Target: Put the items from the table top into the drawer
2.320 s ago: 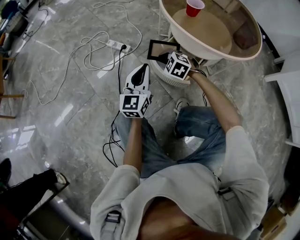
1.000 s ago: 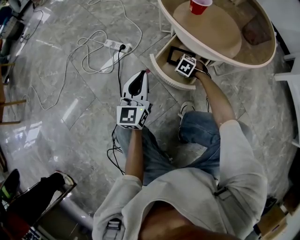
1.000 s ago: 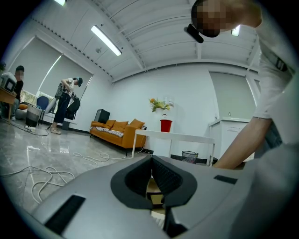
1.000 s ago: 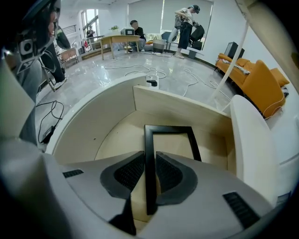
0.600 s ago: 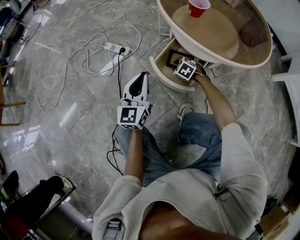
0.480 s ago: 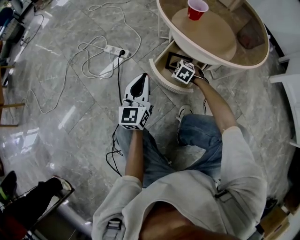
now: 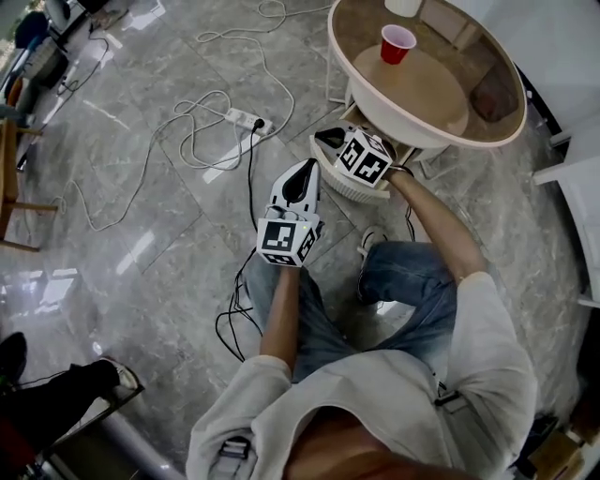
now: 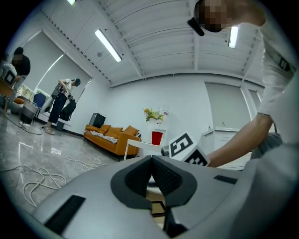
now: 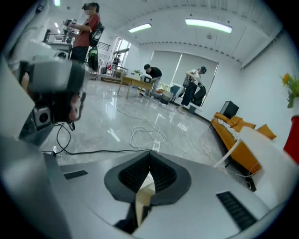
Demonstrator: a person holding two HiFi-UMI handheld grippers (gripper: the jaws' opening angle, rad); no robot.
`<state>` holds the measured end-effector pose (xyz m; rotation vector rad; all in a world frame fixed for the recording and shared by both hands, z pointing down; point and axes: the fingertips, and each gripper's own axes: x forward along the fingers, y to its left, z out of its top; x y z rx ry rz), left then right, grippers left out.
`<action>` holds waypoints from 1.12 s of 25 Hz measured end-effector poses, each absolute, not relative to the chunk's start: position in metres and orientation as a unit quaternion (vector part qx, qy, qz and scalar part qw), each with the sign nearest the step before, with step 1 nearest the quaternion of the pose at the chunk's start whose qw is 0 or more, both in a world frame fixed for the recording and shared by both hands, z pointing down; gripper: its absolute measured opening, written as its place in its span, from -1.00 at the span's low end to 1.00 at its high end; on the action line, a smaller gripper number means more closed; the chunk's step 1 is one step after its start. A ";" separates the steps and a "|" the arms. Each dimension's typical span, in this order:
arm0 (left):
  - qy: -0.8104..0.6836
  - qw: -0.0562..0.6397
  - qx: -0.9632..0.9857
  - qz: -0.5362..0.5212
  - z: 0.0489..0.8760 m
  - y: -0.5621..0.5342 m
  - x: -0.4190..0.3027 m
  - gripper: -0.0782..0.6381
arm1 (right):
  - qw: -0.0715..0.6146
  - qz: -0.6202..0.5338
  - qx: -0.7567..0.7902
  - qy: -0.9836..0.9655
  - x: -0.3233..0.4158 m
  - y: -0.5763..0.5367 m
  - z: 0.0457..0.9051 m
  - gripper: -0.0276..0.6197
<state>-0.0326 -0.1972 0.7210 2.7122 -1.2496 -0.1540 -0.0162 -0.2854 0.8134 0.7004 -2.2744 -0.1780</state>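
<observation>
the right gripper [image 7: 330, 139] has come up out of the open drawer [image 7: 347, 186], where it was reaching a second ago; it now hangs over the drawer's front, at the 7 o'clock edge of the round table [image 7: 450, 66]; its jaws have just been closing and now meet tip to tip with nothing between them; the black frame we saw lying in the drawer a moment ago is hidden behind the gripper, so we judge it delivered and let go; the left gripper [image 7: 305, 169] waits at the right one's 7 o'clock, pointing level over the floor, its jaws also together and empty; it has barely moved; on the table top the red cup [image 7: 397, 43] stands upright at 1 o'clock from the right gripper, well apart from it, and a white object [image 7: 405, 6] we cannot identify sits at the 12 o'clock edge; we read one item as stowed, with the cup the likely next pick and the drawer left open to take it
</observation>
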 end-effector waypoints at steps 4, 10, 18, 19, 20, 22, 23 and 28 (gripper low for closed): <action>-0.427 0.071 0.900 -0.044 0.722 -0.194 -0.045 -0.74 | 0.336 -0.134 0.258 -0.896 -0.048 -0.281 0.748 -0.84; -0.433 0.063 0.898 -0.043 0.718 -0.190 -0.055 -0.74 | 0.336 -0.226 0.276 -0.872 -0.046 -0.300 0.674 -0.84; -0.424 0.086 0.899 -0.064 0.715 -0.192 -0.055 -0.74 | 0.376 -0.242 0.356 -0.821 0.036 -0.335 0.624 -0.84; -0.421 0.086 0.901 -0.065 0.715 -0.192 -0.053 -0.74 | 0.383 -0.243 0.363 -0.814 0.046 -0.338 0.621 -0.84; -0.418 0.086 0.902 -0.065 0.715 -0.192 -0.050 -0.74 | 0.391 -0.243 0.369 -0.807 0.056 -0.340 0.619 -0.84; -0.412 0.088 0.905 -0.062 0.718 -0.190 -0.046 -0.74 | 0.407 -0.241 0.383 -0.794 0.076 -0.343 0.617 -0.83; -0.409 0.088 0.906 -0.061 0.718 -0.190 -0.044 -0.74 | 0.412 -0.241 0.392 -0.786 0.086 -0.345 0.615 -0.83; -0.405 0.091 0.907 -0.066 0.718 -0.191 -0.041 -0.74 | 0.443 -0.221 0.432 -0.754 0.138 -0.364 0.612 -0.66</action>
